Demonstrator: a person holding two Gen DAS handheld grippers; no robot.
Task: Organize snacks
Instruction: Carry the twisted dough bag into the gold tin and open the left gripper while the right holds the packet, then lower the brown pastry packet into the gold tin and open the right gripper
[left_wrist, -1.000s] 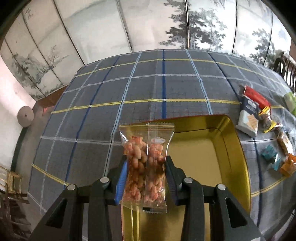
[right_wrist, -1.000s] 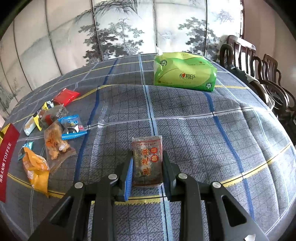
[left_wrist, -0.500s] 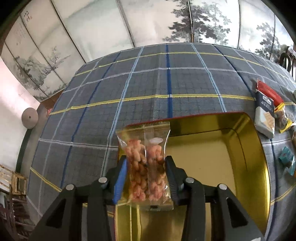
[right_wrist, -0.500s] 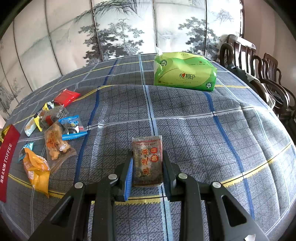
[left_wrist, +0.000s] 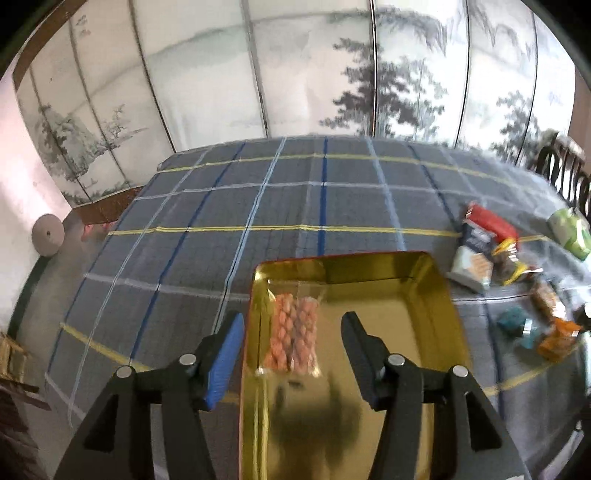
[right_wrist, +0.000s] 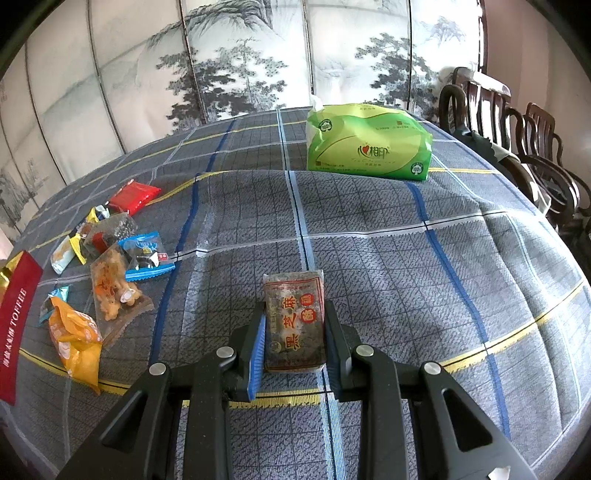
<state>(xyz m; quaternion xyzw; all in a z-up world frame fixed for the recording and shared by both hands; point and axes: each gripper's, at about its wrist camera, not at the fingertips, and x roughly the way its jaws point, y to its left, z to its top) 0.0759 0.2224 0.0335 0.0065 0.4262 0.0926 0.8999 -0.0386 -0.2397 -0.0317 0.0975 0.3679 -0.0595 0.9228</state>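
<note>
My left gripper (left_wrist: 291, 336) hangs over the shiny gold rectangular tin tray (left_wrist: 439, 314), its fingers spread wide and holding nothing. Between them, lower down, the clear packet of orange-pink peanuts (left_wrist: 293, 334) lies in the tray near its left wall, touching neither finger. Only this view shows the tray's inside; from the right camera I see just its red outer wall lettered TOFFEE (right_wrist: 16, 325) at the frame's left edge.

My right gripper (right_wrist: 294, 341) has its fingers closed on a flat grey-brown sesame snack packet with red print (right_wrist: 295, 319), held above the grey plaid-clothed surface (right_wrist: 388, 236). The right view alone shows clearly the scattered loose snacks (right_wrist: 110, 258) to the left and a green tissue pack (right_wrist: 369, 142) well beyond; the left view renders those snacks as blurred shapes.
</note>
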